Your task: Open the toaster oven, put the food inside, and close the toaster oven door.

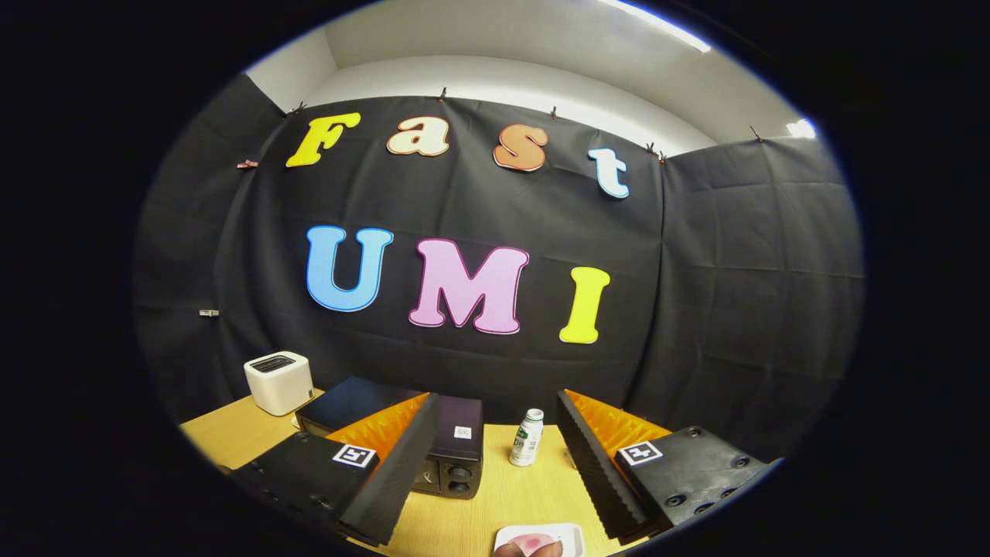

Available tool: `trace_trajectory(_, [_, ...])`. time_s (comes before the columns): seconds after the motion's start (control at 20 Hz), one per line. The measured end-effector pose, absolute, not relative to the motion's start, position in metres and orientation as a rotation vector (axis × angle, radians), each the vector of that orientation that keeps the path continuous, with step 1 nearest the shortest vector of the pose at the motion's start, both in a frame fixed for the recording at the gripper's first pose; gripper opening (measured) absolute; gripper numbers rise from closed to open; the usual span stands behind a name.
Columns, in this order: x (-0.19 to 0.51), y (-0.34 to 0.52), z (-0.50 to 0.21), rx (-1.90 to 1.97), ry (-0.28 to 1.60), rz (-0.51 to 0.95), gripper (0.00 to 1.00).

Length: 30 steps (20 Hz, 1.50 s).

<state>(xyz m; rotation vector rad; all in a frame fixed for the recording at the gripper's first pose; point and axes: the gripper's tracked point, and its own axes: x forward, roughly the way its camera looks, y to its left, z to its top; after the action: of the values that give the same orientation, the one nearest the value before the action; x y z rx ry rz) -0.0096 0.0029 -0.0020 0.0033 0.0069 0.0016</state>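
gripper (495,464) wide open, empty | wood table (479,518) | black cloth booth wall (696,271)

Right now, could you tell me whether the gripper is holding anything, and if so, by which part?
Nothing is held. The gripper is open, its fingers spread wide with only the table between them; the bottle stands beyond them, untouched.

Two black wedge-shaped fingers (387,472) of the handheld gripper (495,464), ribbed on their inner pads and backed in orange; each carries a square black-and-white marker, with dark screws dotting the block at four o'clock.
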Motion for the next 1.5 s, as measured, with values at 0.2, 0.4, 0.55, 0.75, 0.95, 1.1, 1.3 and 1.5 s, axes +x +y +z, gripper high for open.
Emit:
trace_trajectory(0.2, [-0.012, 0.003, -0.005, -0.003, 0.011, 0.003, 0.98])
trace_trajectory(0.4, [-0.014, 0.006, -0.009, -0.003, 0.020, 0.009, 0.98])
trace_trajectory(0.55, [-0.012, 0.018, -0.012, 0.014, 0.025, 0.030, 0.98])
trace_trajectory(0.75, [-0.001, 0.056, -0.016, 0.056, 0.038, 0.081, 0.98])
trace_trajectory(0.95, [0.013, 0.105, -0.039, 0.079, 0.088, 0.126, 0.98])
trace_trajectory(1.1, [0.028, 0.143, -0.069, 0.091, 0.155, 0.156, 0.98])
trace_trajectory(1.3, [0.054, 0.178, -0.117, 0.088, 0.266, 0.171, 0.98])
trace_trajectory(1.5, [0.076, 0.205, -0.160, 0.079, 0.363, 0.179, 0.98])
